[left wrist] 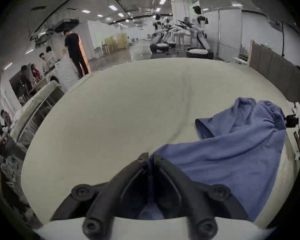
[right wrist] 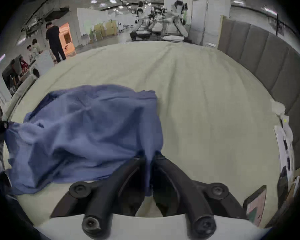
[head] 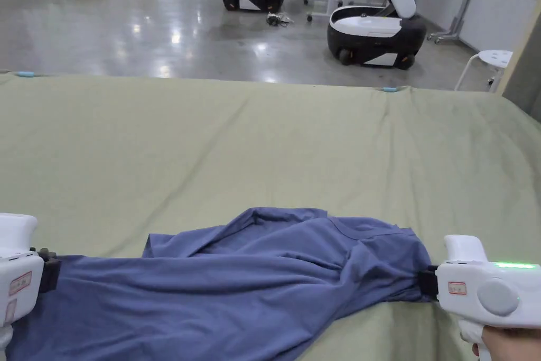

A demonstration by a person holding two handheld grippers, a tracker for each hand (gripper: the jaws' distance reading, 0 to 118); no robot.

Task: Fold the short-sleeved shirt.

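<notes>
Shirt point(head: 248, 293) fabric, blue and short-sleeved, hung slack between the two grippers, stretched along the near edge of the green-sheeted bed point(head: 264, 145) and sagging onto it in soft rolls. The left gripper point(left wrist: 150, 159) had its jaws drawn together on one end of the cloth, with a strip of blue pinched in the narrow gap between them and the rest spreading away to its right. The right gripper point(right wrist: 150, 157) was likewise clamped on the opposite end, the cloth bunching just ahead of its jaws and running off to its left. In the head view each gripper sat at one end of the garment, well apart from the other.

Judging by the deep folds and the way it draped, the shirt looked light, thin and entirely limp. It would probably hold no shape of its own and would follow any pull, and it seemed neither fragile nor especially slippery against the sheet. Good holds would likely be the hem corners or the shoulder seams, where doubled fabric gives the jaws more to bite. Which part each gripper actually held could not be told, since the cloth was too crumpled there. One sleeve opening point(left wrist: 204, 129) showed beyond the left gripper, lying open on the bed.

Counted: one shirt, two grippers, one bed. Beyond the far edge of the bed stood wheeled robots point(head: 375, 34), at least two.
</notes>
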